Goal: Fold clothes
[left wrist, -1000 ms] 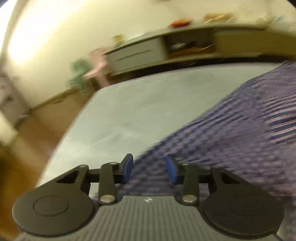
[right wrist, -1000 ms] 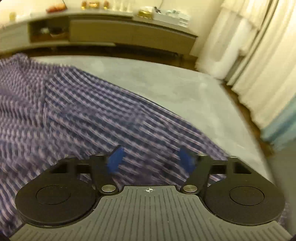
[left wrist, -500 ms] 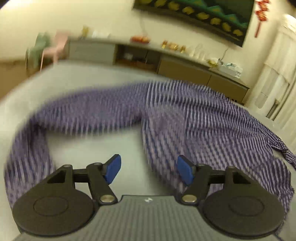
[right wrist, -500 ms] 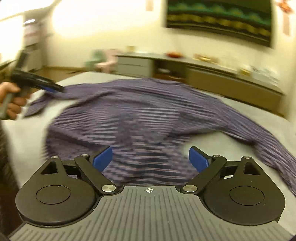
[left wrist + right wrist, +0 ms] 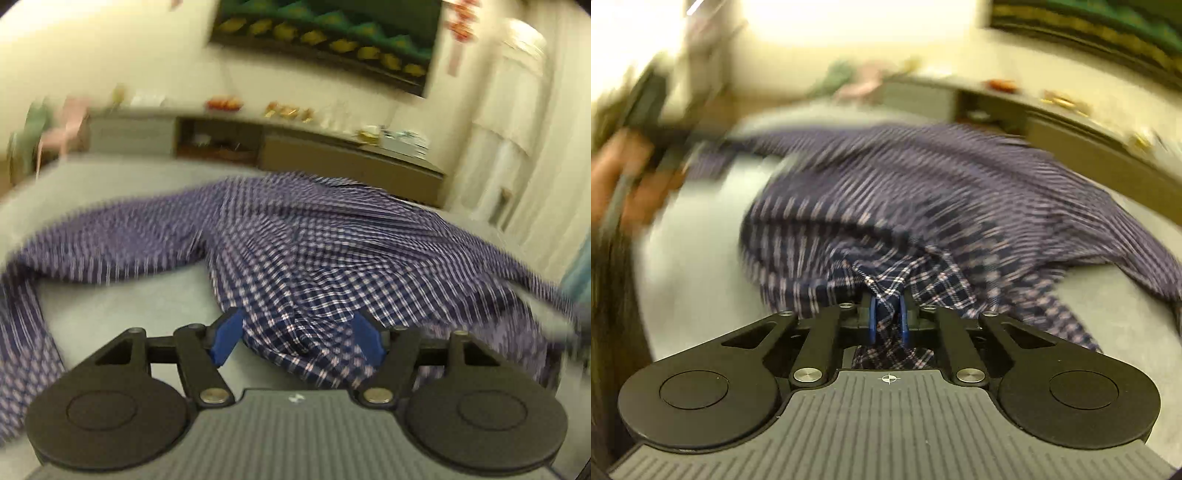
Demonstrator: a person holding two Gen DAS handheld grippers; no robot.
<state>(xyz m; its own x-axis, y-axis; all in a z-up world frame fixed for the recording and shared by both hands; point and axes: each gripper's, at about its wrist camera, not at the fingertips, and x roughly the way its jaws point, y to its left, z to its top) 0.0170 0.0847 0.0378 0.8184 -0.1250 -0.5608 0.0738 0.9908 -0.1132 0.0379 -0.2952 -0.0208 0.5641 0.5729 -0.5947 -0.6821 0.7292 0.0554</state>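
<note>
A purple-and-white checked shirt (image 5: 314, 251) lies rumpled on a grey padded surface (image 5: 129, 314), one sleeve trailing to the left. My left gripper (image 5: 297, 326) is open just over the shirt's near hem; cloth lies between its blue pads (image 5: 225, 338) without being pressed. In the right wrist view the shirt (image 5: 923, 192) spreads ahead, and my right gripper (image 5: 888, 314) is closing, its blue pads pinching a bunched fold of the near edge. At that view's left edge, blurred, a hand (image 5: 631, 184) holds the left gripper (image 5: 646, 122).
A long low sideboard (image 5: 332, 158) with small items on top runs along the far wall under a dark green picture (image 5: 325, 40). Pale curtains (image 5: 517, 147) hang at the right. A pink chair (image 5: 70, 122) stands far left. Bare grey surface surrounds the shirt.
The right jaws went from wide open to closed on a fold of the shirt. Both views swung round toward the shirt's near edge. The left jaws widened and moved closer to the hem.
</note>
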